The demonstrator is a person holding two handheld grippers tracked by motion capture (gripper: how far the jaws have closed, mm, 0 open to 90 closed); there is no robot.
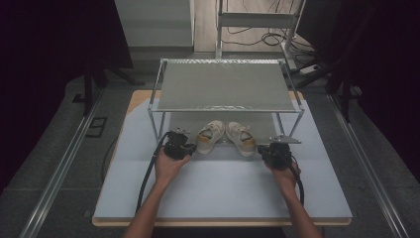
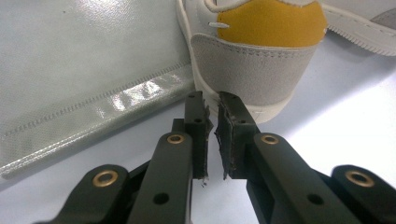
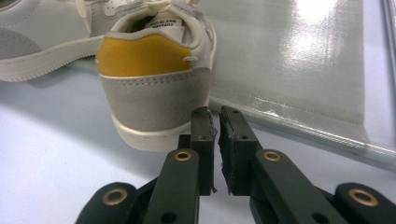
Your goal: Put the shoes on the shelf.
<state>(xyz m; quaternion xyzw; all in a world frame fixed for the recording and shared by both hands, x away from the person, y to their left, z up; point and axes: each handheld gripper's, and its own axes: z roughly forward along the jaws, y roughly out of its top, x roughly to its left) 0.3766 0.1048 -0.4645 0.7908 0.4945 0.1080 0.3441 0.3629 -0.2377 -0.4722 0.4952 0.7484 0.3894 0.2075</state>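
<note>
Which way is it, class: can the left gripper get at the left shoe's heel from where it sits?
Probably yes. The left gripper sits shut just behind the left shoe, nothing between them; its jaws must open first to take the heel.

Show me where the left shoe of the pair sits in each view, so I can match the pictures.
High view: left shoe at centre, under the shelf's front edge.
Left gripper view: its heel fills the top centre, just past the jaws.
Right gripper view: its side at the top left.
Shared landmark: the yellow heel tab.
</note>
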